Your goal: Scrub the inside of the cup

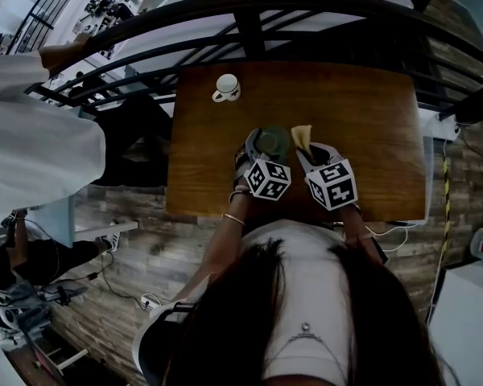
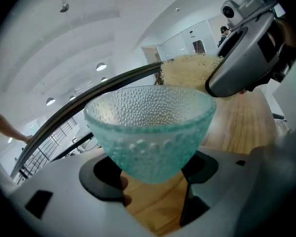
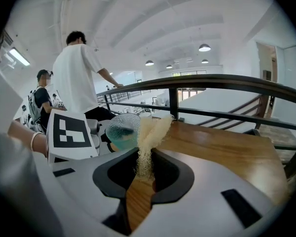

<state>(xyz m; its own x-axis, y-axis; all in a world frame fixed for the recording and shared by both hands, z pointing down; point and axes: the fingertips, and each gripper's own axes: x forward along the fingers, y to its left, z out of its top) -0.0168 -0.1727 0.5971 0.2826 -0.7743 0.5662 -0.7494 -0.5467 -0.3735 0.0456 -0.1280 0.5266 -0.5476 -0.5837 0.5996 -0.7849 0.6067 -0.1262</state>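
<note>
A teal dimpled glass cup (image 1: 272, 141) is held above the wooden table (image 1: 378, 135), with my left gripper (image 1: 263, 153) shut on its lower part. In the left gripper view the cup (image 2: 148, 127) stands upright between the dark pads, its mouth open upward. My right gripper (image 1: 308, 153) is shut on a beige mesh scrub sponge (image 1: 301, 137). In the right gripper view the sponge (image 3: 149, 137) sticks up from the jaws, right beside the cup (image 3: 121, 130). From the left gripper's camera the sponge (image 2: 187, 73) hangs just behind the cup's rim, outside the cup.
A white mug (image 1: 227, 88) stands at the table's far left edge. A dark railing (image 1: 306, 14) runs behind the table. A person in white (image 3: 79, 78) stands at the left beyond the railing, with another person (image 3: 39, 102) further back.
</note>
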